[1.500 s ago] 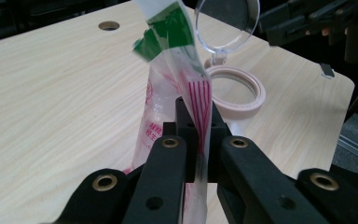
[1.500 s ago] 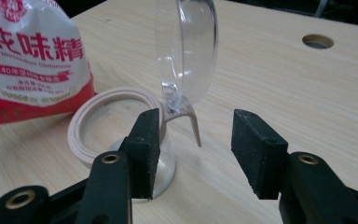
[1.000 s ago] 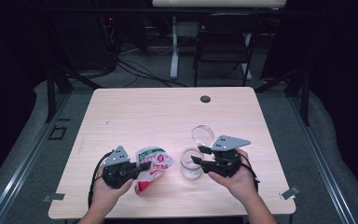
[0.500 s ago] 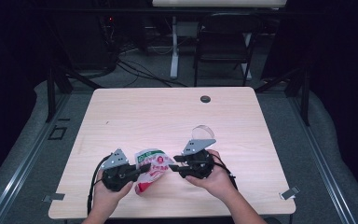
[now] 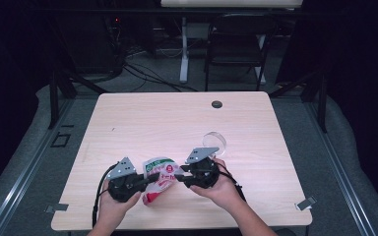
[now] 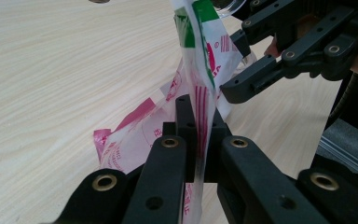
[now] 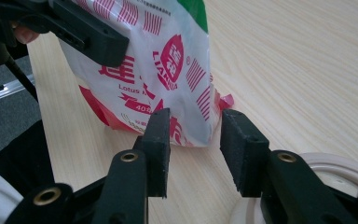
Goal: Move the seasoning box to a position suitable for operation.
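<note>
We see bare table (image 5: 142,123) across the upper frame; low at centre, the packet (image 5: 158,178) and the clear dish (image 5: 213,141) block our grippers.

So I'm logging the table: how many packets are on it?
1: a red and white packet near the front edge, clamped in the left gripper.

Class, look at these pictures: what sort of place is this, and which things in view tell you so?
Probably a lab or recording room, not a home: a bare wooden table ringed by dark curtains, loose cables on the grey floor behind it, and a folding chair by another desk.
</note>
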